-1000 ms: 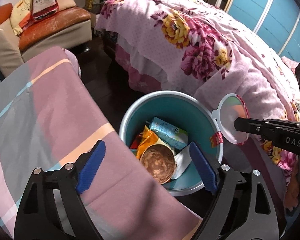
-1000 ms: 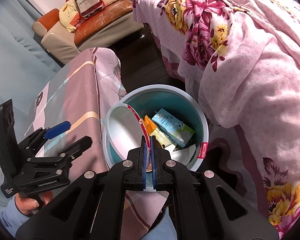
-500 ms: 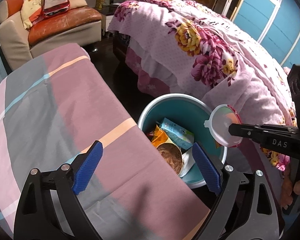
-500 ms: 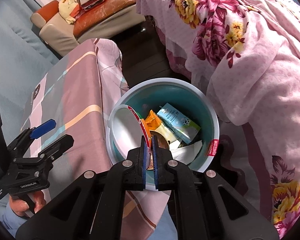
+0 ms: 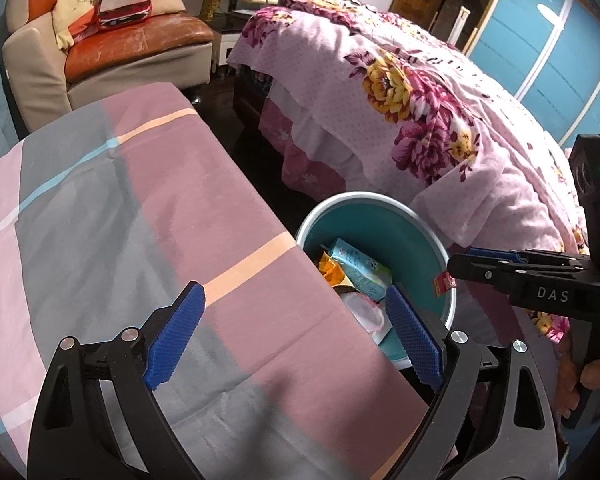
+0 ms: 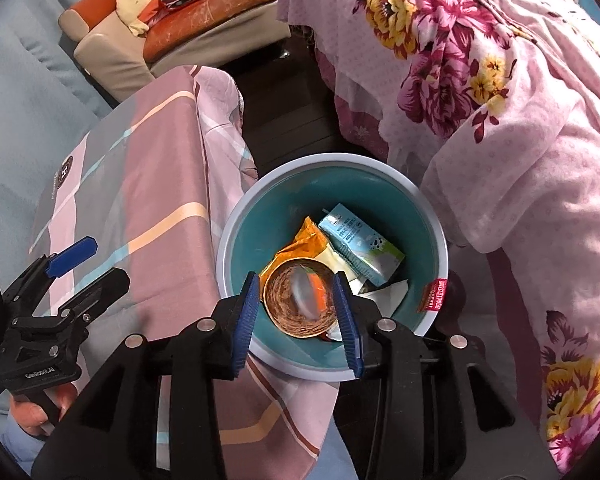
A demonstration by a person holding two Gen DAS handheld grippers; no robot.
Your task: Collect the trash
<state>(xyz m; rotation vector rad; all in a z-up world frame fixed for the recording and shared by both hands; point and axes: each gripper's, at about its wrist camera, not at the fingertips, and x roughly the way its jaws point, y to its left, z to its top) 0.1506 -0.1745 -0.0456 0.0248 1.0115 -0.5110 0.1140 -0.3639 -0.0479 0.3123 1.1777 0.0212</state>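
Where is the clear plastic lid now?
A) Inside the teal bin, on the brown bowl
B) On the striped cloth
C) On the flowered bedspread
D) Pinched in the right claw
A: the lid lies in the bin on the brown bowl, while the right claw above it has just been opening and has nothing between its pads.

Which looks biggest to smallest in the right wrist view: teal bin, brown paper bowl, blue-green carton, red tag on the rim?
1. Teal bin, clearly largest.
2. Brown paper bowl and blue-green carton: similar, and the carton is partly covered, so no ranking.
3. Red tag, smallest.
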